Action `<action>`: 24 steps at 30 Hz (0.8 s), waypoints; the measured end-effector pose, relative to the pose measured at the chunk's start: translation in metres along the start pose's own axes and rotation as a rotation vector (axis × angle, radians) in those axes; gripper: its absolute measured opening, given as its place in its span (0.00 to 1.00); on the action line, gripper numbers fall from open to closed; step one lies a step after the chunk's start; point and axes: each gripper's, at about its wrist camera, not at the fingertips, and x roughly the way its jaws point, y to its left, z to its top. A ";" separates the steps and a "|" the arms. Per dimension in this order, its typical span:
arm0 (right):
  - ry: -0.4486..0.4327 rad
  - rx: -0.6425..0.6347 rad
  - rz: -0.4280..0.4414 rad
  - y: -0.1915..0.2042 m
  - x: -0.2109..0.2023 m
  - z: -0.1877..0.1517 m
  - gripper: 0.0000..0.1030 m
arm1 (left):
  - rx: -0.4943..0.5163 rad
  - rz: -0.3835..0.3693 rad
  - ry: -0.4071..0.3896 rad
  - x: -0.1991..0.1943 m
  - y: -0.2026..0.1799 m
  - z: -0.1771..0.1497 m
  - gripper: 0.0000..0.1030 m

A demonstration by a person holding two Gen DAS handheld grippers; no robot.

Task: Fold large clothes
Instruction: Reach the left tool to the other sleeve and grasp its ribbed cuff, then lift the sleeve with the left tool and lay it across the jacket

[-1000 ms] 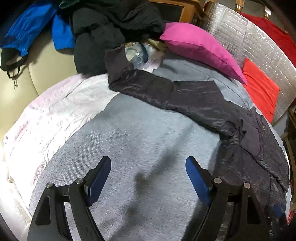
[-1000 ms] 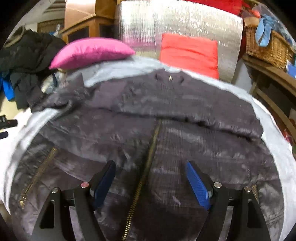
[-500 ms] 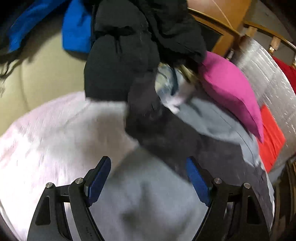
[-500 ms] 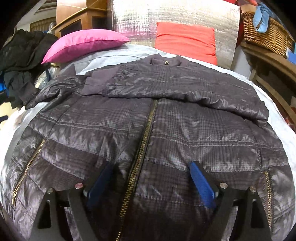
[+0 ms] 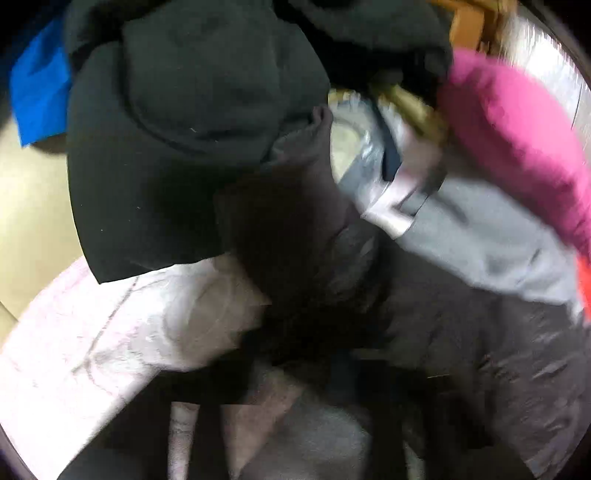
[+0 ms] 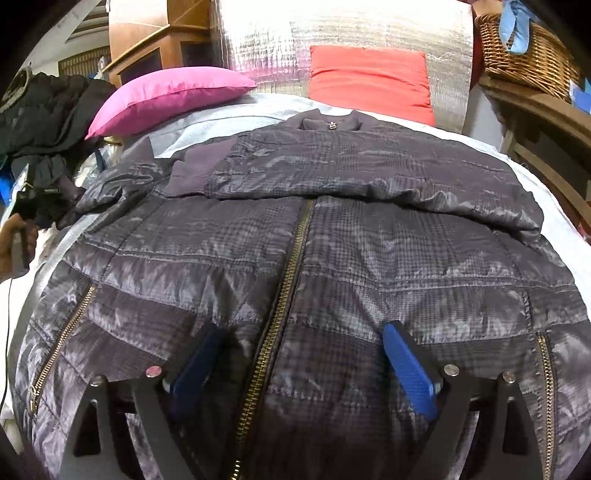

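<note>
A dark grey quilted jacket (image 6: 332, 240) with a brass zipper lies front up on the grey bed cover (image 6: 207, 125), its right sleeve folded across the chest. My right gripper (image 6: 299, 362) is open, low over the hem, straddling the zipper. The left wrist view is badly blurred: the jacket's other sleeve (image 5: 295, 229) fills the middle, reaching towards a black clothes pile. My left gripper (image 5: 295, 373) is a dark smear at the bottom, pushed into the sleeve; its jaws cannot be made out. It also shows small in the right wrist view (image 6: 22, 206), by the sleeve end.
A black clothes pile (image 5: 177, 129) and blue cloth (image 5: 40, 96) lie beyond the sleeve. A pink pillow (image 6: 166, 96), a red cushion (image 6: 369, 81) and a silver foil panel (image 6: 332, 33) stand at the bed's head. A wicker basket (image 6: 524, 55) sits on a wooden shelf at right.
My left gripper has moved forward fast onto the sleeve, towards the black pile. My right gripper has lowered closer over the jacket hem, still open.
</note>
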 end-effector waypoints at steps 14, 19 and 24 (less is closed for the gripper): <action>0.004 -0.001 -0.001 0.001 -0.001 0.000 0.90 | 0.219 -0.336 -0.303 -0.206 -0.100 -0.014 0.14; 0.003 0.006 0.008 0.000 -0.001 0.001 0.90 | 0.364 -0.489 -0.307 -0.257 -0.199 -0.062 0.14; -0.004 0.028 0.034 -0.005 -0.002 0.001 0.90 | 0.479 -0.571 -0.194 -0.253 -0.287 -0.128 0.14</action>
